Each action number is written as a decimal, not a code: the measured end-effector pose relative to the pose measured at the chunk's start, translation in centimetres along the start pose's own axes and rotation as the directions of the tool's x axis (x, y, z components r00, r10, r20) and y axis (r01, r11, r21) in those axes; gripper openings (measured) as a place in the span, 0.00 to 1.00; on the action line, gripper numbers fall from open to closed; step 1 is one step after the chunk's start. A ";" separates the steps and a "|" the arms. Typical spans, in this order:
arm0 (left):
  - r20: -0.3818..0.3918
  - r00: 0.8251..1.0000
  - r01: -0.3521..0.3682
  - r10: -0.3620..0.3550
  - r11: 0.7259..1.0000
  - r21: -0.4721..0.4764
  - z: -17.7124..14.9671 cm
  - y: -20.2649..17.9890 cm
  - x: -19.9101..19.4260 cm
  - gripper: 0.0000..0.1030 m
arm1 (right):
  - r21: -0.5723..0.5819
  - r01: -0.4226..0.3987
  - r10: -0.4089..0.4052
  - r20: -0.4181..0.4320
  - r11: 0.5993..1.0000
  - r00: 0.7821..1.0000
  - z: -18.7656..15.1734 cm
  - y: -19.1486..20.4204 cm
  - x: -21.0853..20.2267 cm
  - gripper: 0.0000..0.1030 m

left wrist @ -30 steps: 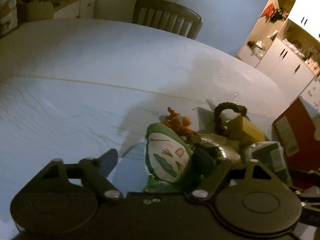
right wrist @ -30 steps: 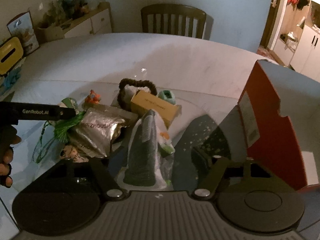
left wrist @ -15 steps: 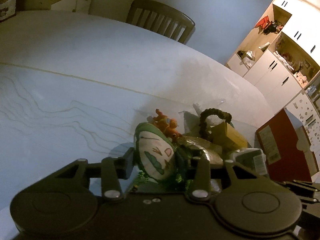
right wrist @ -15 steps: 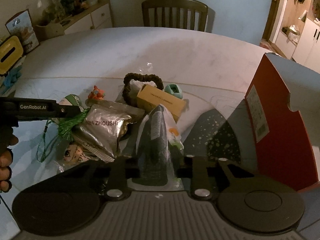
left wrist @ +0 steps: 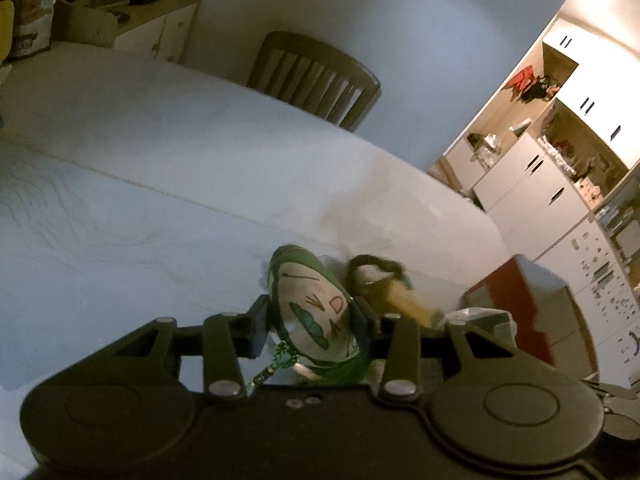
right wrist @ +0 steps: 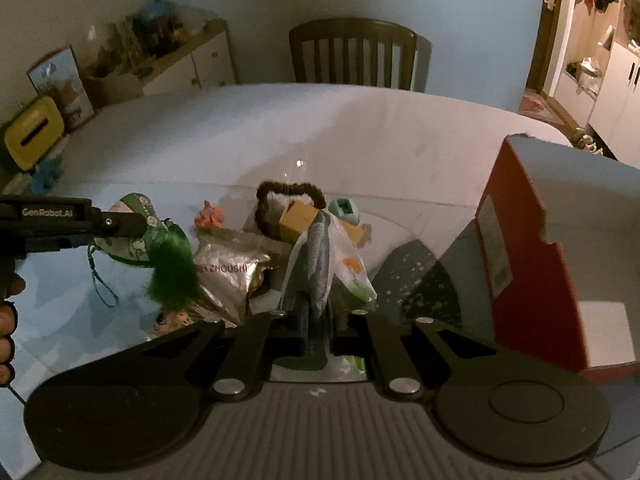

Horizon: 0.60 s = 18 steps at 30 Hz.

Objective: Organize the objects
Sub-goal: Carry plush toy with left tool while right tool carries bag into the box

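My left gripper (left wrist: 310,322) is shut on a green charm with a drawn face (left wrist: 312,304) and holds it above the table; it also shows in the right wrist view (right wrist: 140,220) with its green tassel (right wrist: 172,272) hanging. My right gripper (right wrist: 318,320) is shut on a clear plastic packet with a dark item inside (right wrist: 320,256), lifted off the pile. The pile holds a silver foil pouch (right wrist: 230,272), a tan box (right wrist: 304,216), a dark hair tie (right wrist: 288,192), an orange figure (right wrist: 208,216) and a teal item (right wrist: 344,208).
A red and white cardboard box (right wrist: 552,256) stands open at the right, also in the left wrist view (left wrist: 524,304). A wooden chair (right wrist: 352,56) is behind the white table (right wrist: 240,128). A yellow box (right wrist: 34,134) sits at the far left.
Both grippers closed on their items and lifted them. The left gripper rose with the charm, its tassel now dangling; the right raised the packet off the pile.
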<state>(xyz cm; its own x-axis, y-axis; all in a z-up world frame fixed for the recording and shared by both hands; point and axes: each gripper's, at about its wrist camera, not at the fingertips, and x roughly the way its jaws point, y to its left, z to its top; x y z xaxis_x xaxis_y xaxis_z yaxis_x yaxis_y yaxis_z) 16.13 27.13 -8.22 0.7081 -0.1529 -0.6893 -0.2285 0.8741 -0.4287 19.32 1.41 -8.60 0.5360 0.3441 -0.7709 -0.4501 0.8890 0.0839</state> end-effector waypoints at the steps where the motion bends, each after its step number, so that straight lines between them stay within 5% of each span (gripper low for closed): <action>1: 0.002 1.000 0.006 -0.006 1.000 -0.004 0.1 -0.6 -0.5 0.40 | 0.001 -0.006 0.006 0.007 1.000 1.000 0.1 -0.3 -0.6 0.08; 8: 0.024 0.997 0.070 -0.069 0.998 -0.006 0.4 -6.2 -2.7 0.40 | 0.012 -0.076 0.075 0.062 0.997 0.995 1.2 -3.7 -5.5 0.08; 18: 0.003 0.987 0.158 -0.158 0.985 0.064 -0.2 -16.8 -0.4 0.40 | 0.034 -0.114 0.109 0.111 0.993 0.988 2.2 -10.9 -9.7 0.08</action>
<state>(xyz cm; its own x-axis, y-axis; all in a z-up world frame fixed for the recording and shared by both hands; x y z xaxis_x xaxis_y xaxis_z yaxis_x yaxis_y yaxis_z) 19.55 12.42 -0.93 0.7377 -0.2879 -0.6107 -0.0707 0.8666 -0.4940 20.63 -10.96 -0.64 0.5596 0.4707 -0.6821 -0.4834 0.8539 0.1927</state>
